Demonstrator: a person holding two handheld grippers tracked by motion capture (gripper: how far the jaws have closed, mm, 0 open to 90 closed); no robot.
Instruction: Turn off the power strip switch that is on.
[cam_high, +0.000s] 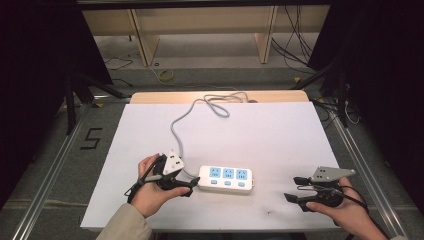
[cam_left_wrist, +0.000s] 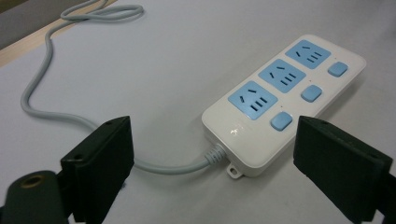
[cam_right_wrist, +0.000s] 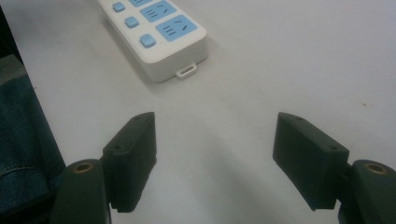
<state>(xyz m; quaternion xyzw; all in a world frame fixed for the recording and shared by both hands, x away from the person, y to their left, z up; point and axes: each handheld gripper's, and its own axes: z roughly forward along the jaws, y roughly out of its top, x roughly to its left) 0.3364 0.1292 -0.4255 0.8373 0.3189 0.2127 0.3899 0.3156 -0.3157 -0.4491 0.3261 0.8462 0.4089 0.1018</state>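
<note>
High view: power strip (cam_high: 225, 179) mid-table

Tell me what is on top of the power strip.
The power strip carries three blue sockets on its top face, each with a blue switch beside it. No plug sits in any socket, and nothing else rests on it. Its underside against the white table is hidden.

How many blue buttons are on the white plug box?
3. They sit in a row along the near edge of the power strip, one below each blue socket: left button, middle button, right button.
</note>
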